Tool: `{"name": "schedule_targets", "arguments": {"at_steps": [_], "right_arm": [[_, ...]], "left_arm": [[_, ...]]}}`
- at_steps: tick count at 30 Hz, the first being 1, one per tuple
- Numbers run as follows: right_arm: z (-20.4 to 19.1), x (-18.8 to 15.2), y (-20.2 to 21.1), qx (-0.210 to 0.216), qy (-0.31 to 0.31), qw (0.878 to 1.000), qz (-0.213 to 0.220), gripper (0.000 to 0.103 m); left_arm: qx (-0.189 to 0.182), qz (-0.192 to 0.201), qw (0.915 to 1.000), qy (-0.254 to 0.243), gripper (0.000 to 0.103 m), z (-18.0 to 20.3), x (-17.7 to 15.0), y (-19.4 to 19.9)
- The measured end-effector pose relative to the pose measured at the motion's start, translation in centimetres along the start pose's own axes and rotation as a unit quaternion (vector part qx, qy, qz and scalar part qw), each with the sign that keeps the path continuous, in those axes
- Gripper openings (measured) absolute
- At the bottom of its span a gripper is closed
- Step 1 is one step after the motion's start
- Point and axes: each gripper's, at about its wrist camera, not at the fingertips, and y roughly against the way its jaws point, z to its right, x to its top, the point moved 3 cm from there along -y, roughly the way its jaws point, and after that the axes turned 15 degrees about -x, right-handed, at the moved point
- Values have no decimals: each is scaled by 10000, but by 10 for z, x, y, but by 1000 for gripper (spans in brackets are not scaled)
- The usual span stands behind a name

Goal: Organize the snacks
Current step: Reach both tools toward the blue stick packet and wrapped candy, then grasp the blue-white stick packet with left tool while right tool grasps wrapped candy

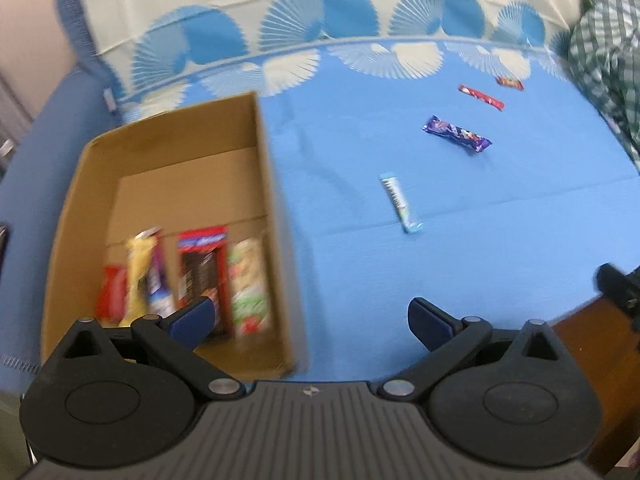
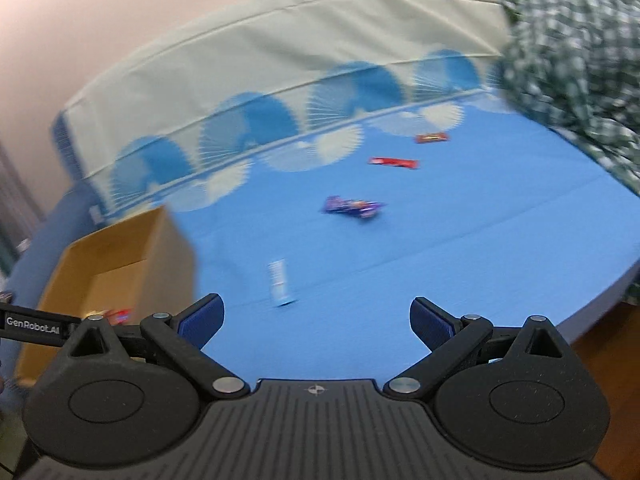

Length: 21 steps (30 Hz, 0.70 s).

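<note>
An open cardboard box [image 1: 264,168] sits on the blue bed sheet [image 1: 480,240] at the left and holds several snack packets [image 1: 204,272] standing side by side. Loose on the sheet lie a light blue bar [image 1: 400,204], a purple bar [image 1: 456,134], a red bar [image 1: 480,97] and a small red-orange packet [image 1: 510,82]. My left gripper [image 1: 310,316] is open and empty over the box's near right corner. My right gripper [image 2: 316,318] is open and empty, just short of the light blue bar [image 2: 282,283]. The purple bar [image 2: 352,207], red bar [image 2: 394,162], small packet [image 2: 432,137] and box [image 2: 120,256] also show there.
A green checked cloth [image 1: 608,60] lies bunched at the right of the bed. A pale sheet with blue fan patterns [image 1: 320,20] rises at the back. Wooden floor [image 1: 600,360] shows past the bed's near right edge.
</note>
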Motion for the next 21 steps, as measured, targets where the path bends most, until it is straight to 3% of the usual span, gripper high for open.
{"name": "schedule_targets", "arguments": {"at_steps": [8, 12, 17, 21], "right_arm": [[68, 82, -120, -673, -362, 9966, 304, 99], [93, 135, -213, -920, -502, 9931, 523, 101], [90, 186, -337, -984, -378, 9935, 439, 101], [79, 209, -428, -1030, -657, 9922, 243, 101]], "left_arm": [[-23, -617, 9979, 206, 103, 29, 71, -119], [25, -870, 9959, 228, 103, 35, 97, -178], [26, -1140, 9932, 239, 103, 30, 112, -240], [-42, -1397, 9891, 461, 103, 19, 111, -276]]}}
